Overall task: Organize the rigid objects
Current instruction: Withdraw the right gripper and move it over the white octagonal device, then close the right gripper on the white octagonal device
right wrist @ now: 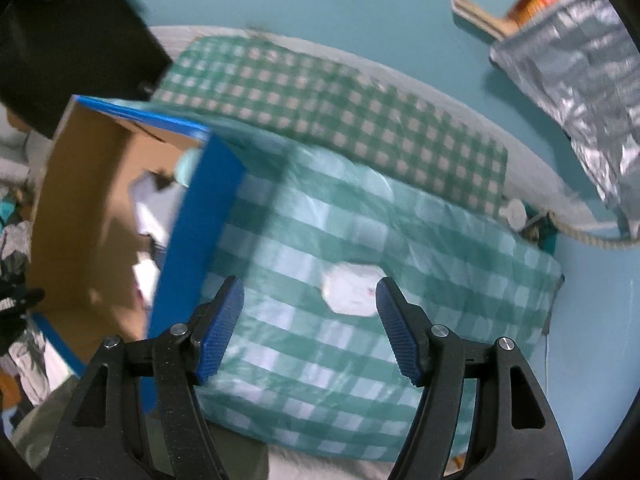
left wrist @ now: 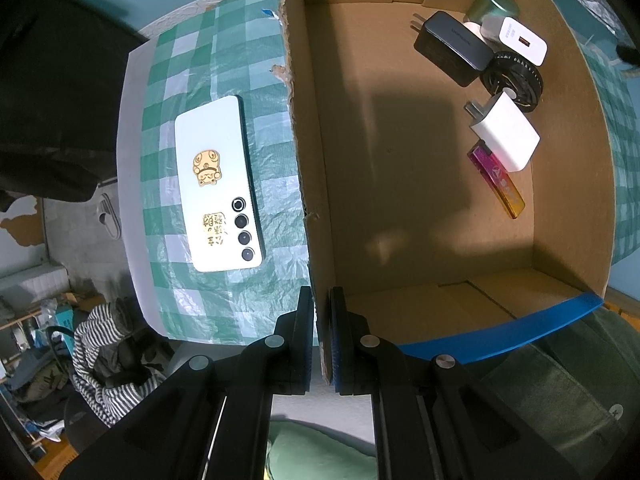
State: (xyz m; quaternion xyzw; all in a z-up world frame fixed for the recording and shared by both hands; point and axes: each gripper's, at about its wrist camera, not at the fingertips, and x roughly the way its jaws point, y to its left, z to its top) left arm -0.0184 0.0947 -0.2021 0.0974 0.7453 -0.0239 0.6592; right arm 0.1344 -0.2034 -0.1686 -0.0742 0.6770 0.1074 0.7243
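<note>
My left gripper (left wrist: 322, 304) is shut on the near wall of the cardboard box (left wrist: 308, 184). Inside the box lie a black charger (left wrist: 452, 46), two white chargers (left wrist: 506, 136) (left wrist: 520, 40), a black round part (left wrist: 512, 76), a green cap (left wrist: 494, 4) and a pink-yellow lighter (left wrist: 498, 180). A white phone (left wrist: 218, 188) lies face down on the checked cloth left of the box. My right gripper (right wrist: 310, 312) is open and empty over the cloth, with a white object (right wrist: 352, 290) between its fingertips. The box (right wrist: 192, 240) stands to its left.
The green checked cloth (right wrist: 360, 220) covers the table. A silver foil bag (right wrist: 580, 92) and a rope (right wrist: 592, 238) lie at the far right. A black object (left wrist: 60, 80) sits at the left, clutter and striped fabric (left wrist: 104, 360) below the table edge.
</note>
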